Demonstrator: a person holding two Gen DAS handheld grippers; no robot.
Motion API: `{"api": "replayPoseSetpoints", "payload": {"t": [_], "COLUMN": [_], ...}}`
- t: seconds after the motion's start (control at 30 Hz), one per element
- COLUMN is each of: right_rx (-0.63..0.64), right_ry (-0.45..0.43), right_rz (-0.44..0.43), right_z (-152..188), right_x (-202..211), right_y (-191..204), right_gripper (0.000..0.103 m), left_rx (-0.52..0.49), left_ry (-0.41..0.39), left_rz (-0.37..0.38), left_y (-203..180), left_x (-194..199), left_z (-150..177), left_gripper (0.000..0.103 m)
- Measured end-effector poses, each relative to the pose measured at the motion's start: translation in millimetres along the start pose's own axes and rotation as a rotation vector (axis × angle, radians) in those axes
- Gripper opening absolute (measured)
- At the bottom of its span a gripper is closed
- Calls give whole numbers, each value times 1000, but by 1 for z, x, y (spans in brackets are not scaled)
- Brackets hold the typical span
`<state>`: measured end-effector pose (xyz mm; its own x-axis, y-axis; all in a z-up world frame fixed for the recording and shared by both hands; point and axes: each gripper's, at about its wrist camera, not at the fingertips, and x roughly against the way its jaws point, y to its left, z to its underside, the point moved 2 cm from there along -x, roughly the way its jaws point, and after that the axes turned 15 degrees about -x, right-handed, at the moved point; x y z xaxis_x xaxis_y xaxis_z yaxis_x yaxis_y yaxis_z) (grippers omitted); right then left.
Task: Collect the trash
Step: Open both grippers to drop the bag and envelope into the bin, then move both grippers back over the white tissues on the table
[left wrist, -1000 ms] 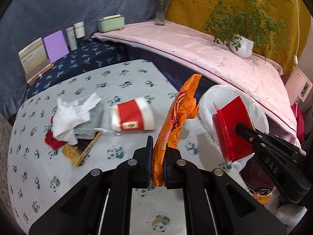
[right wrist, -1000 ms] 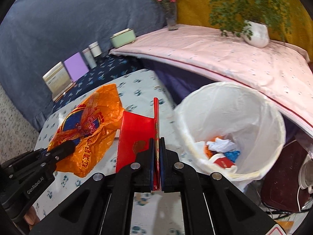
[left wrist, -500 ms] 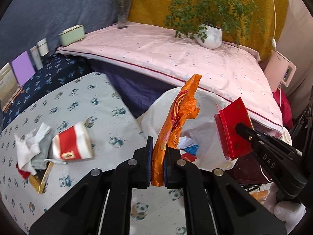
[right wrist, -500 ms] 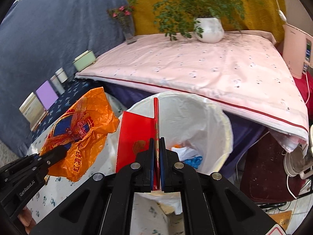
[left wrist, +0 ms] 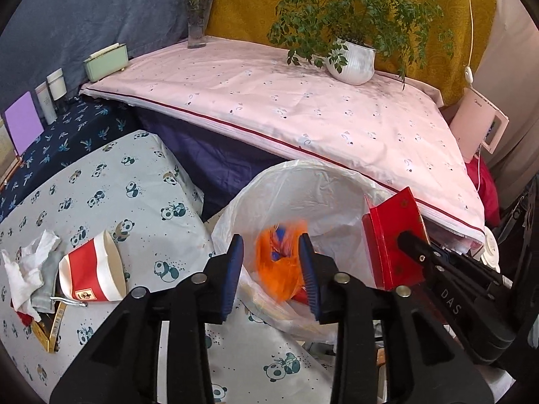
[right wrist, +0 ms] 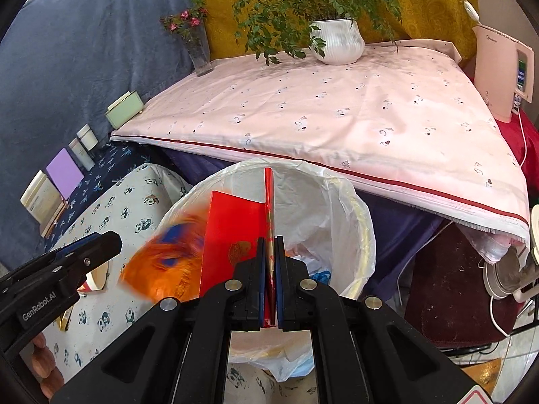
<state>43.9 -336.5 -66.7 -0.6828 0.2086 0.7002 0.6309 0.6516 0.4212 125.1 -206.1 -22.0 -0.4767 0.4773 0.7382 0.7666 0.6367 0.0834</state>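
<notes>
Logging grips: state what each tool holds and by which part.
Right tool: shut on the red envelope's near edge. Left tool: jaws opening, holding nothing; the blurred orange wrapper drops between them into the bin.

A second ago the left gripper (left wrist: 271,269) pinches the orange wrapper (left wrist: 279,269) over the panda-print table (left wrist: 134,195); now its jaws are opening and the wrapper, blurred, is loose between them above the white-lined bin (left wrist: 303,195). Both grippers have swung from the table to the bin, so the red envelope (right wrist: 235,235) now hangs over the bin's mouth.
</notes>
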Motion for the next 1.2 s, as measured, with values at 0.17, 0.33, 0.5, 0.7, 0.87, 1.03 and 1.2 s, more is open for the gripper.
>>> {"api": "replayPoseSetpoints", "payload": {"t": [0.17,0.33,0.5,0.7,0.87,1.03,1.2], "right_rx": [12,20,29,38,53,75,100], "right_ry": [2,-4,-10,-15,-16,-16,-6], "right_rz": [-1,3,4,-5,-16,-27,-45], "right_z": [-2,-2,0,0,3,8,17], "right_x": [-4,-5,-3,1,6,11,14], "right_y": [6,12,17,24,32,43,58], "right_gripper": [7,15,20,21,21,25,26], "left_rx": [22,46,67,83,98,121,151], "left_ry": [6,9,8,8,8,2,3], "left_rz": [-11,-29,-47,-58,-70,-93,-118], "left_y": [8,17,26,32,37,47,63], "left_x": [0,3,7,12,17,26,35], "left_z": [4,11,17,23,29,37,48], "left_gripper": [41,48,52,52,54,60,60]}}
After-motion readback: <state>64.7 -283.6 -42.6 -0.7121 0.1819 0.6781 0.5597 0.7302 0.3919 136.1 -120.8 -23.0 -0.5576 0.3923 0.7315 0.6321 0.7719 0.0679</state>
